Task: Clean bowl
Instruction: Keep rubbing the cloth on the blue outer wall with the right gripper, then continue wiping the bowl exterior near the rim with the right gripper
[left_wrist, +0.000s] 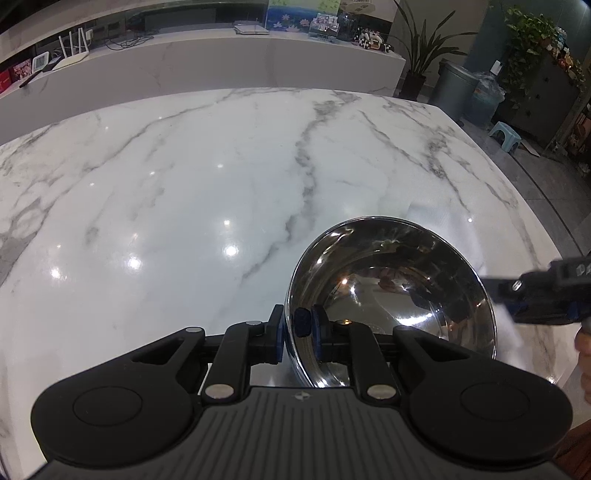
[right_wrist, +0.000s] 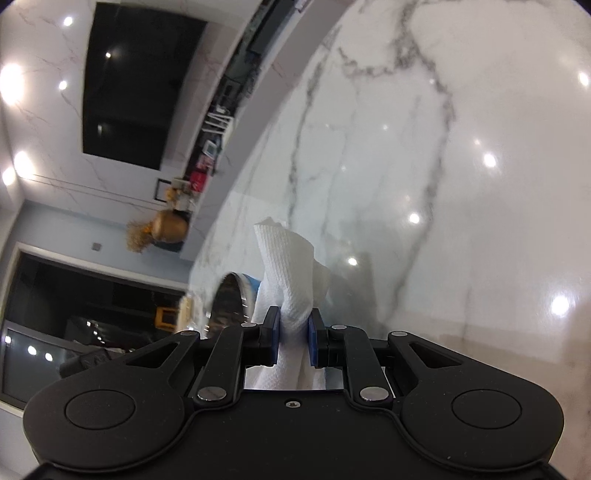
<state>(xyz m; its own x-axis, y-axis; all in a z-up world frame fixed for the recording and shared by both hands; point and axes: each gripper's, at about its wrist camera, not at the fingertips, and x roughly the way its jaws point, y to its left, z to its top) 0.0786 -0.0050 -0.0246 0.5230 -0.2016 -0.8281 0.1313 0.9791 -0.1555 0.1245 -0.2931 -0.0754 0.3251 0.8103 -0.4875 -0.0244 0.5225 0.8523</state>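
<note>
The left tongs (left_wrist: 297, 326) pinch the near rim of the steel bowl (left_wrist: 391, 299) on the marble tabletop (left_wrist: 184, 192), its mouth tipped toward the right. The right tongs (right_wrist: 291, 332) grip a twisted paper towel (right_wrist: 291, 266) just beside that rim — nothing stands between them.

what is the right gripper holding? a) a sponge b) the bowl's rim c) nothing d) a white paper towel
d: in the right wrist view the right gripper is shut on a twisted white paper towel, while it is the left gripper that clamps the rim of the steel bowl.
</note>
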